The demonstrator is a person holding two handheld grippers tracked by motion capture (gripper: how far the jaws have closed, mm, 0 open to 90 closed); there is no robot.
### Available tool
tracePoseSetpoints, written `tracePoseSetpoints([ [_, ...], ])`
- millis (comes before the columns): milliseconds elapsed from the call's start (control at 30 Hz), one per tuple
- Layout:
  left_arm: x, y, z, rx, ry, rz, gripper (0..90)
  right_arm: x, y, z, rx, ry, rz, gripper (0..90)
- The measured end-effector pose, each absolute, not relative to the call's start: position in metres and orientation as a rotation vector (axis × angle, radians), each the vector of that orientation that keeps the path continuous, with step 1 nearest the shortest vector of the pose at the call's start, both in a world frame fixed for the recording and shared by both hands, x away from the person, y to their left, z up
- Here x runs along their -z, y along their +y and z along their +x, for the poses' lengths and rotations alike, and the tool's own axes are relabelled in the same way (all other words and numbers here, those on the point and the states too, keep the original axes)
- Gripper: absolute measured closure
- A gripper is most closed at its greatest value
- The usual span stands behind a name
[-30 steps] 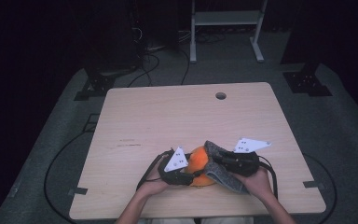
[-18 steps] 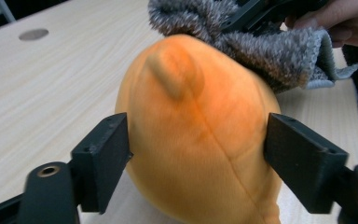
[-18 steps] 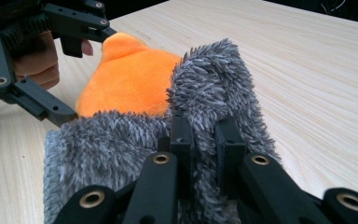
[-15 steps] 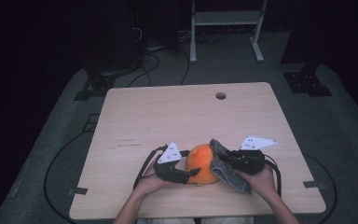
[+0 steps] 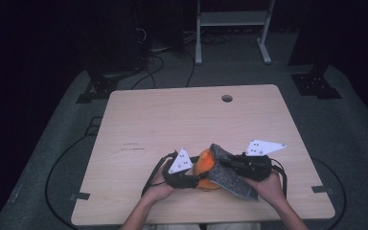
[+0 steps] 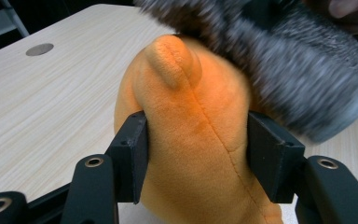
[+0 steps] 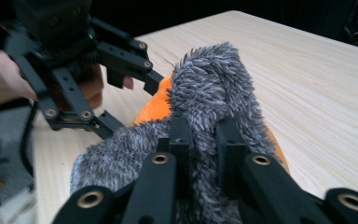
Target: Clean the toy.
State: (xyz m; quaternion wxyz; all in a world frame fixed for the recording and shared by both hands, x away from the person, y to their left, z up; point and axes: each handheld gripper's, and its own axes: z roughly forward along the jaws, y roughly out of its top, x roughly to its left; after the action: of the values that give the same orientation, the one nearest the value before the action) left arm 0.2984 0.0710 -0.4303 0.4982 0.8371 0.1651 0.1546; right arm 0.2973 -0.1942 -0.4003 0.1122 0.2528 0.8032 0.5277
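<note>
- The wooden table (image 5: 182,124) is pale, with a small round hole (image 5: 227,98) near its far edge; the work goes on at its near edge, in front of the person.
- The grey furry cloth (image 5: 230,175) is shaggy and thick. In the high view it lies draped over the right side of the orange toy and trails down toward the table's near edge.
- The orange plush toy (image 6: 196,126) is soft and bright, with a stitched seam running down its middle and a small rounded nub at the top. It sits on the table between the two grippers, partly under the cloth.
- The right gripper (image 7: 204,135) is clamped tight on a fold of the grey cloth, its two black jaws close together with fur bulging up between and around them.
- The left gripper (image 6: 196,154) grips the orange toy: its jaws have just been closing, and both pads press into the plush on either side of the seam.
- The person's hands (image 5: 268,187) hold the grippers from the near side of the table.
</note>
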Motion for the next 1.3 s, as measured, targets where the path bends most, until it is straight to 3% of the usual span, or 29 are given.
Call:
tracePoseSetpoints([
  [100, 0.431, 0.069, 0.297, -0.387, 0.388, 2.03, 44.4, 0.402, -0.19, 0.296, -1.509, 2.326, 0.707, 68.8],
  [267, 0.431, 0.063, 0.293, -0.414, 0.364, 2.05, 45.8, 0.403, -0.185, 0.296, -1.495, 2.307, 0.699, 67.5],
  [500, 0.432, 0.063, 0.293, -0.415, 0.364, 2.049, 45.3, 0.407, -0.186, 0.3, -1.475, 2.318, 0.749, 79.1],
  [933, 0.433, 0.067, 0.294, -0.404, 0.365, 2.042, 43.9, 0.411, -0.212, 0.308, -1.473, 2.314, 0.879, 80.2],
  [1300, 0.434, 0.064, 0.29, -0.432, 0.33, 2.059, 43.8, 0.4, -0.188, 0.301, -1.504, 2.339, 0.752, 80.3],
])
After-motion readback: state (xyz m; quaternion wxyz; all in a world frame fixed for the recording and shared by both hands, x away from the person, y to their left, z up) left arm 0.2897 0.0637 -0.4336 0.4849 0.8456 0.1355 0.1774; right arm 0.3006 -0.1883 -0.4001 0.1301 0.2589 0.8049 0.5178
